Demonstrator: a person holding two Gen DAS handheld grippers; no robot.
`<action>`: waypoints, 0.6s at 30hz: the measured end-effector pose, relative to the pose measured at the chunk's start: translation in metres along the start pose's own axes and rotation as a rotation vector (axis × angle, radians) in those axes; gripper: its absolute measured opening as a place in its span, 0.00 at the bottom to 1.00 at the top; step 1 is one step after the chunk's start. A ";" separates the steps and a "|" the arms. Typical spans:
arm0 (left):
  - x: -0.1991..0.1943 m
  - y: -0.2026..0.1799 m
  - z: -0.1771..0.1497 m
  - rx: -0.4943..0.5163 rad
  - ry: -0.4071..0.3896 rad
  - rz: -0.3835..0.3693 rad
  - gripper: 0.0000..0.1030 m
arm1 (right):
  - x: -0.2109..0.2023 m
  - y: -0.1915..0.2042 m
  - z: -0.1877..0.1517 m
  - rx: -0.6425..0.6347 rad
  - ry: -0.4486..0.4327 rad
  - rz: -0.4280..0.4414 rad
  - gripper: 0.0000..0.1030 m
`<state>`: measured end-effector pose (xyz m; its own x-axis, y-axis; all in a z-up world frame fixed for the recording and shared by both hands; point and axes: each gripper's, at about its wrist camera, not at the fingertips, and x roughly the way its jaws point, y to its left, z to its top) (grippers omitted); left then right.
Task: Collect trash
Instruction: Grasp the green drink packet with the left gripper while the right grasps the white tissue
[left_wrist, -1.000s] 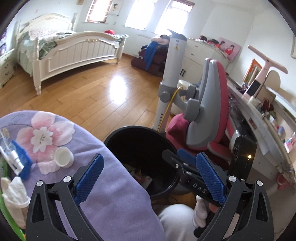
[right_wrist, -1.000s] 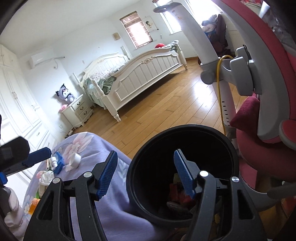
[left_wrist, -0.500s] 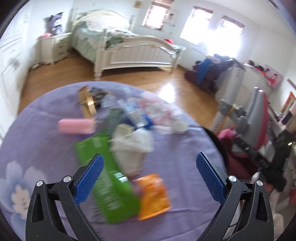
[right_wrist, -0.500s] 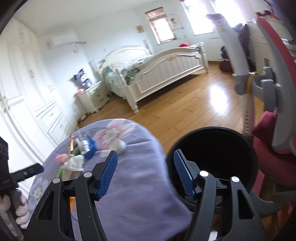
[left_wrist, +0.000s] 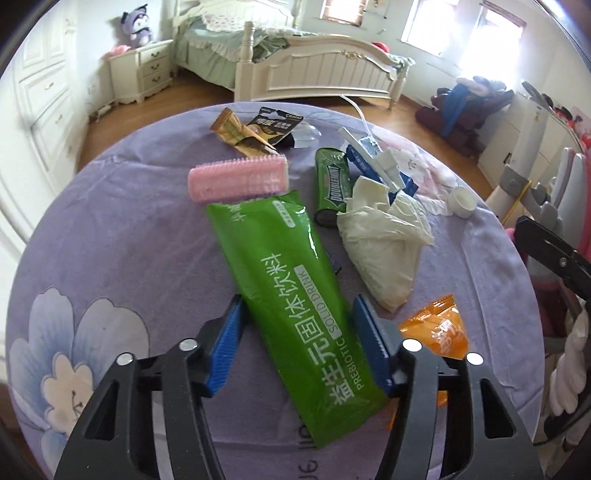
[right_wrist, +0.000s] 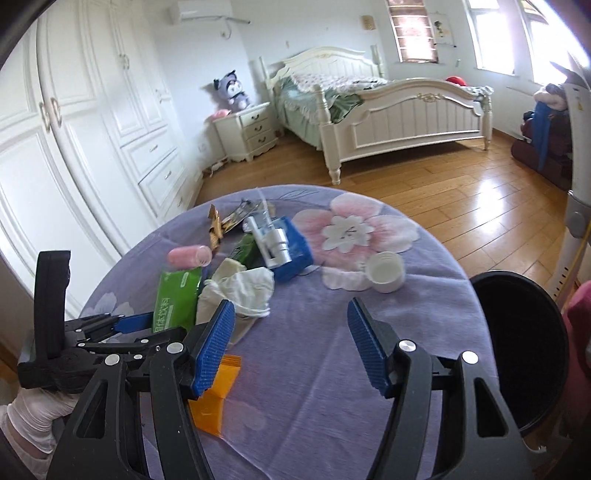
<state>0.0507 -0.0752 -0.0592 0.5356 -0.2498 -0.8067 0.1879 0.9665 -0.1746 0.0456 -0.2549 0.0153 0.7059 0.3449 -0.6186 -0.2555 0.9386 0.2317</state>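
1. The left gripper straddles the green drink pouch, which lies flat on the purple floral tablecloth. Its jaws are closing, with the pouch between the blue pads. The right pad looks to be at the pouch's edge, the left pad just beside the other edge, so I judge the grip not yet made.
2. The right gripper hangs over bare cloth at a middling width with nothing between its pads.
3. Relative to the pouch, the pink hair roller touches its far end. The green gum tin and the crumpled white glove lie beyond its right edge. The orange packet sits just right of its near end, partly under the gripper's right finger.
4. The black trash bin stands off the table's right side, well apart from the pouch.
5. Risks, as I judge them:
   - The flat, slick pouch may buckle or slip out as the pads squeeze its edges.
   - The pads may pinch the cloth and drag it, shifting the other litter.
   - The right finger may snag the orange packet.
6. A second ago the left gripper stood wide open over the bin. Now it is over the table, narrower. The right gripper has swung from the bin toward the table, its width unchanged.
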 end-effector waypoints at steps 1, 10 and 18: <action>-0.001 0.004 0.000 0.000 0.002 -0.015 0.50 | 0.005 0.005 0.002 -0.009 0.011 0.000 0.62; -0.021 0.033 -0.015 0.001 -0.026 -0.098 0.38 | 0.062 0.049 0.012 -0.111 0.135 0.002 0.62; -0.049 0.050 -0.015 -0.040 -0.119 -0.159 0.37 | 0.080 0.060 0.006 -0.157 0.188 -0.043 0.11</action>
<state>0.0214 -0.0141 -0.0371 0.5957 -0.4024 -0.6951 0.2462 0.9153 -0.3188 0.0901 -0.1708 -0.0158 0.5865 0.2858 -0.7579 -0.3377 0.9368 0.0920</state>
